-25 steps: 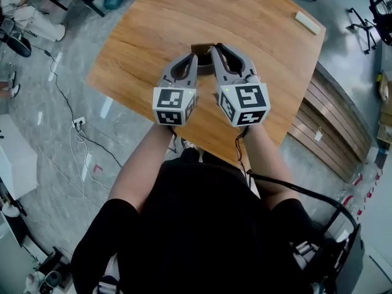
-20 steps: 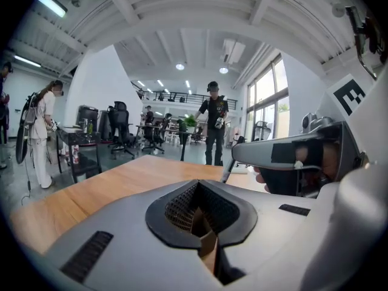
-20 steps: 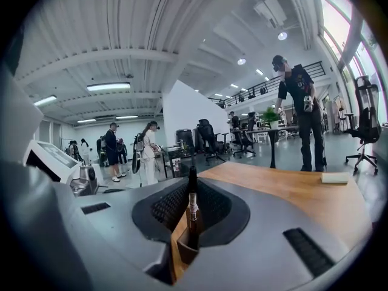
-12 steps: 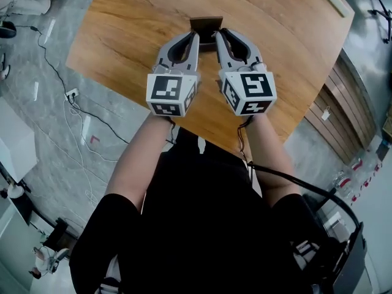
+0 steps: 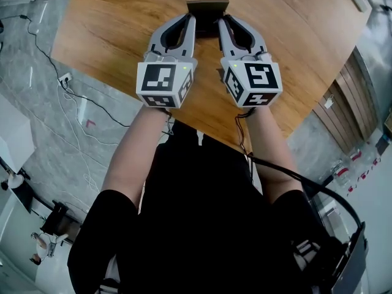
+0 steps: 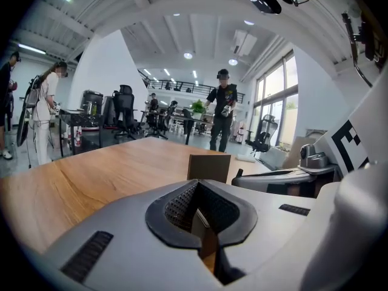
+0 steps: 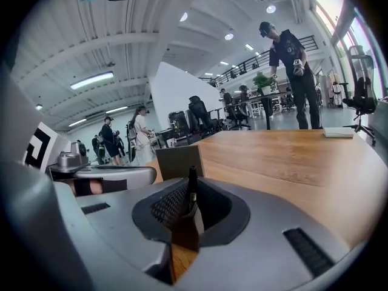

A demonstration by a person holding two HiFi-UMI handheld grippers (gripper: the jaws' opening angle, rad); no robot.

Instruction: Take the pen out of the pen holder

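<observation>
The left gripper (image 5: 190, 19) sits low over the tabletop (image 5: 116, 23), jaws closed on nothing. The brown pen holder (image 5: 207, 7) stands just beyond both tips. The right gripper (image 5: 223, 21) is closed around the dark pen (image 7: 191, 187), which stands upright beside the holder.

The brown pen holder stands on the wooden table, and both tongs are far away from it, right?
No. The pen holder does stand on the wooden table, but both tongs are right up against it. The head view shows the left tongs and right tongs at its front; the right gripper view shows the pen between the right tongs.
</observation>
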